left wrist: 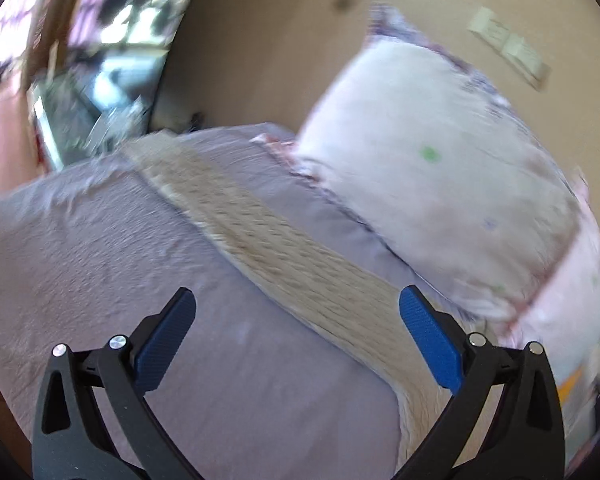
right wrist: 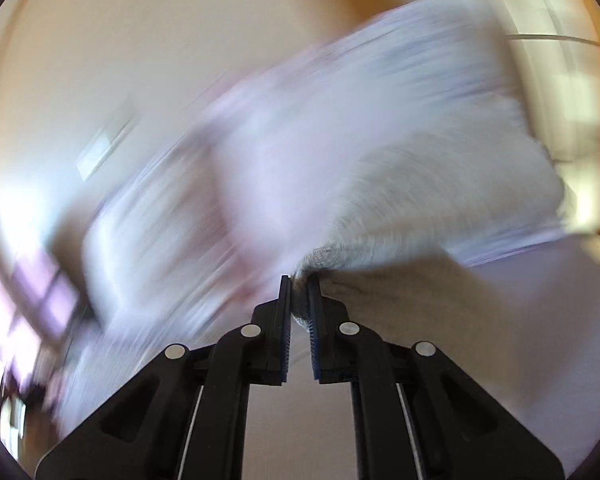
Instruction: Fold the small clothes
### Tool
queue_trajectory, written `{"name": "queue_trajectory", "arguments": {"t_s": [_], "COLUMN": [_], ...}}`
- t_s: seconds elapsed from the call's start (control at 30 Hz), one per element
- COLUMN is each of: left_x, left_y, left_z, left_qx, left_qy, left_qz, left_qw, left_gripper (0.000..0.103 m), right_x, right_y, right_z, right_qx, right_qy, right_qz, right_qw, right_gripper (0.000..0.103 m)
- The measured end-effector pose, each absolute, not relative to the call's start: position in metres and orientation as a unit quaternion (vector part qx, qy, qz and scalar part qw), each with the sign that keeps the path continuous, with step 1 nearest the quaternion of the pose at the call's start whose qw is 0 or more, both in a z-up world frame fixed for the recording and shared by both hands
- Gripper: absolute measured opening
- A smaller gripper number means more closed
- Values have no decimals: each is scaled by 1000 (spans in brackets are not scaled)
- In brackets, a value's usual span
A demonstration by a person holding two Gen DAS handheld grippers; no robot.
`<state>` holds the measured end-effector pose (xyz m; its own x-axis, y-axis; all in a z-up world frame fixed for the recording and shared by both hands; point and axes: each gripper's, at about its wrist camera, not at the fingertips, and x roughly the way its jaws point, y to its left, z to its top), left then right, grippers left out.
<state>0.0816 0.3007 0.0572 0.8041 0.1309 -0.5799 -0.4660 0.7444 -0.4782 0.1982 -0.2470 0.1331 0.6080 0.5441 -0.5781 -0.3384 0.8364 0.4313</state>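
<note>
A beige knitted cloth (left wrist: 268, 236) lies stretched as a long strip across the lilac bed sheet (left wrist: 100, 264) in the left wrist view. My left gripper (left wrist: 298, 304) is open and empty, its blue pads (left wrist: 430, 332) wide apart just above the near end of the strip. In the right wrist view, which is badly blurred, my right gripper (right wrist: 299, 280) is shut on an edge of the beige knitted cloth (right wrist: 400, 224), which spreads away from the fingertips.
A large white pillow (left wrist: 432, 176) with a patterned border leans against the beige wall (left wrist: 268, 40) behind the cloth. A window and cluttered furniture (left wrist: 100, 60) lie at the far left. The same pillow (right wrist: 284, 152) is a blur in the right wrist view.
</note>
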Motion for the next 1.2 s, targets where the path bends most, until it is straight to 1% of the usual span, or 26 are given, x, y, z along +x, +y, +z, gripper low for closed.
{"name": "queue_trajectory", "arguments": {"t_s": [0.07,0.13,0.2,0.27,0.3,0.33,0.43,0.6,0.7,0.8,0.83,0.87,0.9,0.93,1.0,1.07,1.17,1.2], "left_x": [86,87,87,87,88,89,98,112,119,124,127,129,133,136,137,144,166,176], "left_y": [323,337,354,371,382,392,416,436,449,460,461,462,463,463,455,433,362,320], "left_z": [50,43,37,30,25,20,6,3,1,-1,-2,-2,-4,-8,-6,13,60,81], "left_qx": [-353,-365,-376,-395,-415,-434,-484,-504,-516,-519,-515,-509,-505,-509,-513,-480,-416,-387], "left_qy": [266,268,269,275,274,274,271,260,253,249,251,255,265,274,265,257,258,257], "left_qz": [171,177,186,189,186,180,174,180,191,200,204,210,214,208,195,164,66,10], "left_qw": [881,874,867,856,847,839,814,804,796,793,794,795,793,789,793,822,869,885], "left_gripper": [100,98,95,89,82,77,71,69,63,55,46,41,26,7,6,6,6,6], "right_x": [187,175,166,166,167,168,161,142,139,136,136,136,136,137,136,135,133,133], "right_y": [-197,-186,-204,-236,-249,-263,-302,-342,-350,-355,-356,-356,-356,-356,-358,-361,-369,-371], "right_z": [114,110,117,123,125,128,126,111,103,97,97,95,93,92,91,93,96,97], "right_qx": [106,100,119,148,157,166,185,215,226,235,236,237,238,238,236,232,229,231], "right_qy": [410,407,384,370,369,368,368,372,375,378,379,380,380,381,381,376,367,365], "right_qz": [302,308,285,256,244,230,178,127,109,104,104,104,104,104,104,102,95,93], "right_qw": [854,854,870,881,883,885,894,894,892,889,889,888,888,887,888,891,897,897], "right_gripper": [25,36,67,76,76,76,80,80,80,81,81,81,81,81,81,81,81,81]}}
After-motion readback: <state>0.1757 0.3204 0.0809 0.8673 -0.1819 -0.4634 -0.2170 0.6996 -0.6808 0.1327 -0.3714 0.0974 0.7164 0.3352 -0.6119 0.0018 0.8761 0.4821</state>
